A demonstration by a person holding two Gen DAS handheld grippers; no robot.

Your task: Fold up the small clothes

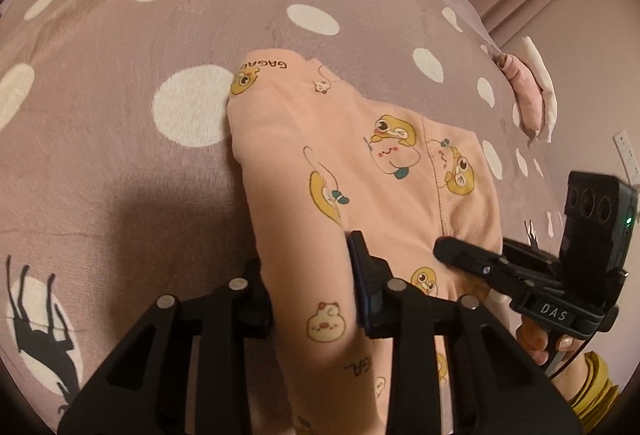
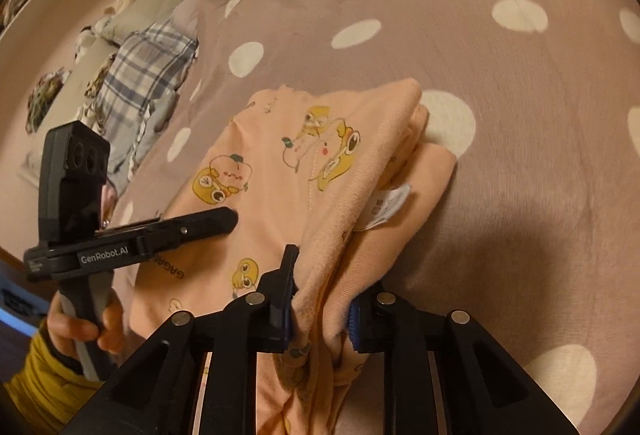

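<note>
Both claws clamped on peach garment [image 1: 360,171] | left claw [image 1: 312,299] | right claw [image 2: 320,311] | bedspread [image 1: 120,35] apparently beneath

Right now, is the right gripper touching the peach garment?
Touching. The right wrist view shows the right gripper with its jaws closed on a bunched fold of the peach garment, cloth pressed against both pads.
</note>
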